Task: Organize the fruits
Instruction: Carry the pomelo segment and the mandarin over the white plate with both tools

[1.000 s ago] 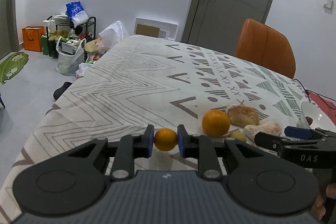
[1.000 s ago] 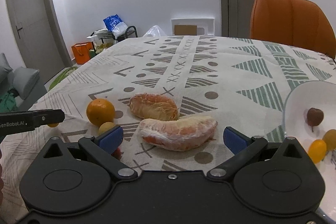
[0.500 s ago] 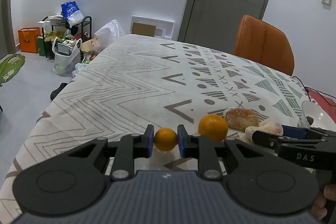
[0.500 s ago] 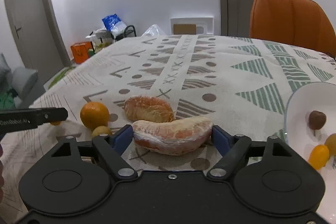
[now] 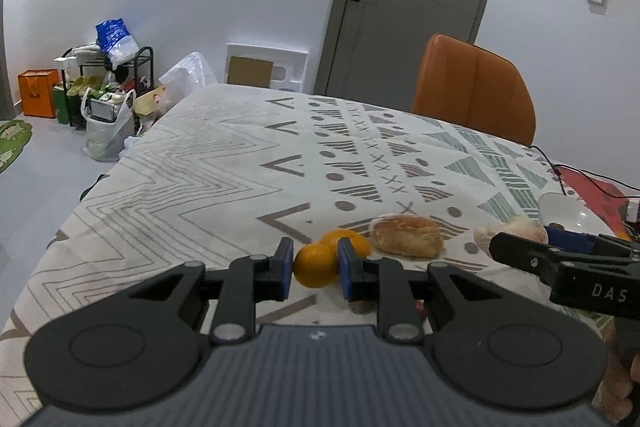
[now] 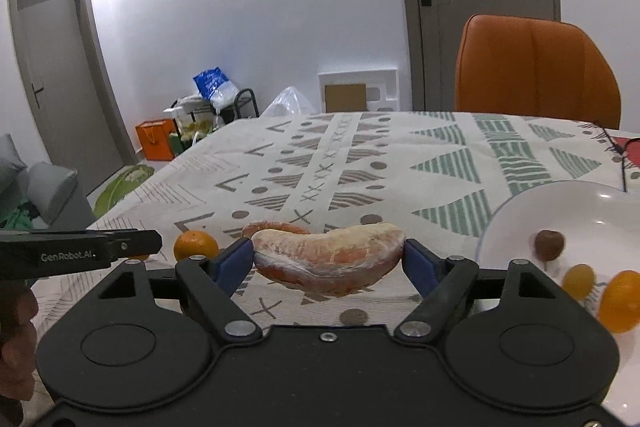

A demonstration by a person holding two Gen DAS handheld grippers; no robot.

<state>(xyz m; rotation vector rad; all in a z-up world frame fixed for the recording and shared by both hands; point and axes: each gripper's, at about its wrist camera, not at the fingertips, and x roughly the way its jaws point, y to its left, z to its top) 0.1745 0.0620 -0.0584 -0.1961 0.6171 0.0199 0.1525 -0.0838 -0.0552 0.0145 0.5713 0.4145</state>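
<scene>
My left gripper (image 5: 314, 266) is shut on a small orange (image 5: 315, 265) and holds it above the patterned tablecloth. A second orange (image 5: 351, 241) and a peeled pomelo piece (image 5: 406, 235) lie on the cloth just beyond it. My right gripper (image 6: 328, 259) is shut on another peeled pomelo wedge (image 6: 328, 257), lifted off the cloth. A white bowl (image 6: 532, 203) at the right holds a brown fruit (image 6: 550, 245), a small yellow fruit (image 6: 578, 281) and an orange fruit (image 6: 620, 301). The right gripper also shows in the left wrist view (image 5: 560, 259).
An orange chair (image 5: 474, 93) stands at the far side of the table. Cables and a red item (image 5: 600, 187) lie by the bowl at the right edge. Bags and a rack (image 5: 104, 95) stand on the floor at the left.
Both grippers have risen. The right gripper closed on the pomelo wedge and lifted it. The left gripper still holds the small orange and moved up and toward the right.
</scene>
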